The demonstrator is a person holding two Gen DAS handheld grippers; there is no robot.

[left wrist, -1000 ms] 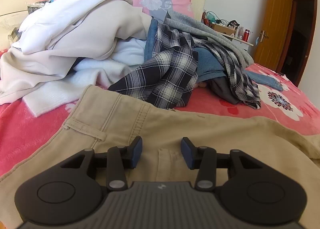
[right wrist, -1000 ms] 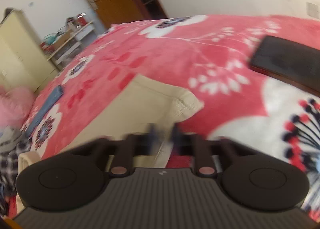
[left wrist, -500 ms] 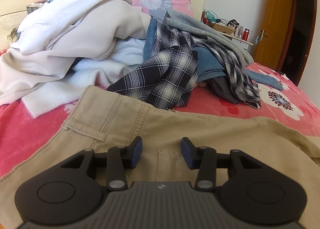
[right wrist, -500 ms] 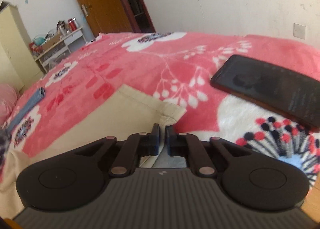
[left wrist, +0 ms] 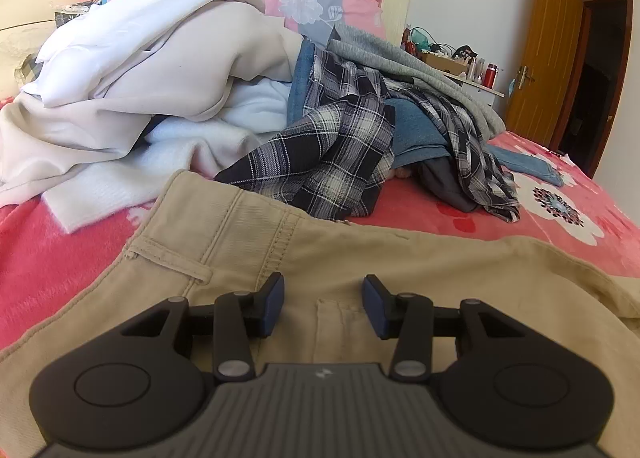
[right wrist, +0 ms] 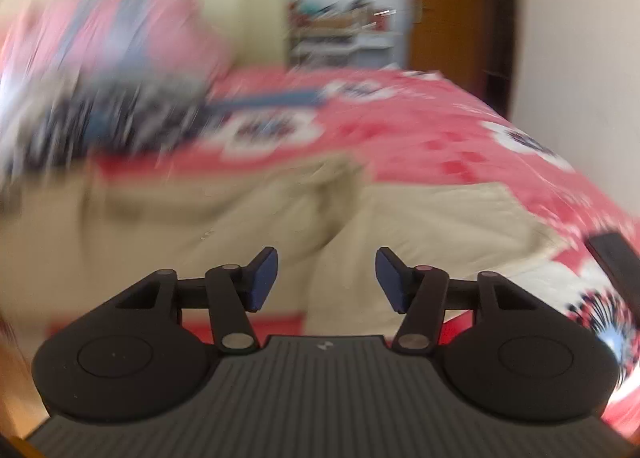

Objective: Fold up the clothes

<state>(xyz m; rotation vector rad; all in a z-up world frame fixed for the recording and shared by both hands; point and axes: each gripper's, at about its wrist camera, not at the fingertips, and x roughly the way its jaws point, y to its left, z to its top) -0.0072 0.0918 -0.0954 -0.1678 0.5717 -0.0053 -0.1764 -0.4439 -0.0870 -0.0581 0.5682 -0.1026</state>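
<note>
Khaki trousers (left wrist: 320, 258) lie spread on the red flowered bed, waistband and belt loop to the left in the left wrist view. My left gripper (left wrist: 323, 305) hovers over the waist area, jaws apart with only flat cloth under them. In the blurred right wrist view the trousers (right wrist: 432, 226) show as folded tan legs. My right gripper (right wrist: 326, 278) is above them and its jaws are opening, with nothing pinched between the pads.
A heap of unfolded clothes lies behind the trousers: white and cream garments (left wrist: 160, 70), a plaid shirt (left wrist: 336, 154), grey and blue pieces. A dark phone (right wrist: 612, 254) rests on the blanket at the right. A wooden door (left wrist: 556, 54) and cluttered shelf stand beyond.
The right gripper let go of the trouser hem, opened wide and swung left toward the clothes pile, rolling level; its view is now blurred. The left gripper stayed still.
</note>
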